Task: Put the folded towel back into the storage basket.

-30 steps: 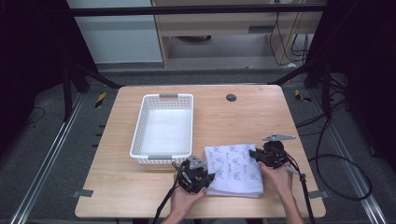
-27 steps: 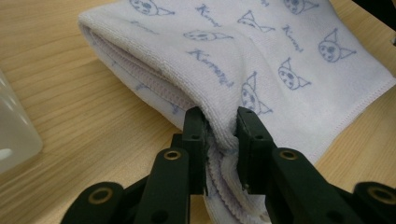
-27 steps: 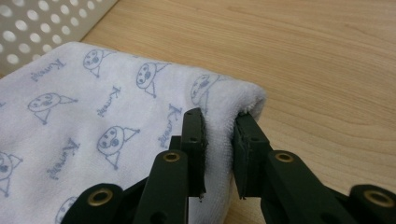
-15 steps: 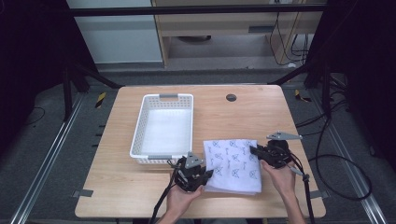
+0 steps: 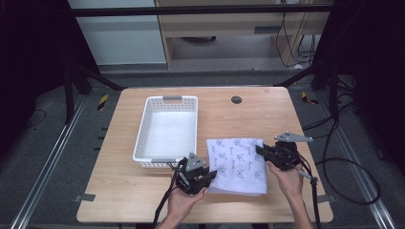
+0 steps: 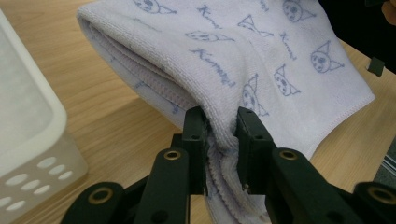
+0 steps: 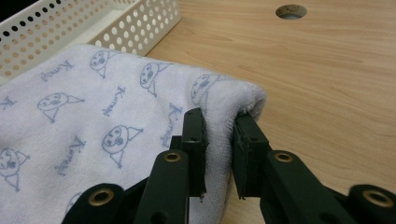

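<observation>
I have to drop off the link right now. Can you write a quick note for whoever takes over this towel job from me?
Left gripper: shut on the near-left corner of the folded towel.
Right gripper: shut on the towel's far-right folded edge.
Towel: folded, patterned, held between both grippers over the table, just right of the white basket.
Basket: empty, upright.
Done: towel folded and gripped on two sides.
Left: probably carry it to the basket and release both grips.

A soft, nubby terry-cloth towel (image 6: 261, 60) (printed), matt wooden table (image 7: 336, 88), smooth perforated plastic basket (image 5: 168, 128).
</observation>
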The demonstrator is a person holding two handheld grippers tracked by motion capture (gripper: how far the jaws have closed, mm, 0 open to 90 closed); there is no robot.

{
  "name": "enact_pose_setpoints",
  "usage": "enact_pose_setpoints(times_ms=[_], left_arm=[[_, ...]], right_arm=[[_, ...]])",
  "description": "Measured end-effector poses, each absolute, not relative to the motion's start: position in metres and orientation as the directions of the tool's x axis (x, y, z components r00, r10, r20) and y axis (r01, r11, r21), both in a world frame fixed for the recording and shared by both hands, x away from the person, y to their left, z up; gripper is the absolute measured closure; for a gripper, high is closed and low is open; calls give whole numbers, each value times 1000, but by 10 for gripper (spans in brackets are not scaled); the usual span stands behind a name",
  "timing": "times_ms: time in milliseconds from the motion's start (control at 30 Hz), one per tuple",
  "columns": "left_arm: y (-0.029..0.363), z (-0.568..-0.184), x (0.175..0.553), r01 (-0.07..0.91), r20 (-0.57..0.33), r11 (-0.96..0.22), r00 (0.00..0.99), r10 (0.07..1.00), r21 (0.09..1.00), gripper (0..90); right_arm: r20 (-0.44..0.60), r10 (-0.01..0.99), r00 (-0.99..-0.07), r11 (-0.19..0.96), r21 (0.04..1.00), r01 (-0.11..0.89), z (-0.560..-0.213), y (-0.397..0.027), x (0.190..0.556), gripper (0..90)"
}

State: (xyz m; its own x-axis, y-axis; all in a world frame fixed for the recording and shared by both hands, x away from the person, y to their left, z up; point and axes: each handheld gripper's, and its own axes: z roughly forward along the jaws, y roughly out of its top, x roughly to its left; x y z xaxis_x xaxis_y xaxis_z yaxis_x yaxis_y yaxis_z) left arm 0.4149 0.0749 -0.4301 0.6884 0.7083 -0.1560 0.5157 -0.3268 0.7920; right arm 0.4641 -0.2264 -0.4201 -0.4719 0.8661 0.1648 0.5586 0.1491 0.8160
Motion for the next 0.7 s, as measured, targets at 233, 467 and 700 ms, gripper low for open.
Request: enact_pose_setpoints(times_ms=[233,467,700], left_arm=[[78,-419,414,492,-139,-320,691,710,809,748],[86,-409,413,478,-135,-304,687,714,825,748],[98,-400,413,469,-132,-286,677,724,836,748]], right_arm=[[151,865,-478,147,836,529,-406,-223,462,771],[141,861,-489,143,855,499,-394,-217,463,772],[129,856,-501,146,869,473,-383,-207,462,773]])
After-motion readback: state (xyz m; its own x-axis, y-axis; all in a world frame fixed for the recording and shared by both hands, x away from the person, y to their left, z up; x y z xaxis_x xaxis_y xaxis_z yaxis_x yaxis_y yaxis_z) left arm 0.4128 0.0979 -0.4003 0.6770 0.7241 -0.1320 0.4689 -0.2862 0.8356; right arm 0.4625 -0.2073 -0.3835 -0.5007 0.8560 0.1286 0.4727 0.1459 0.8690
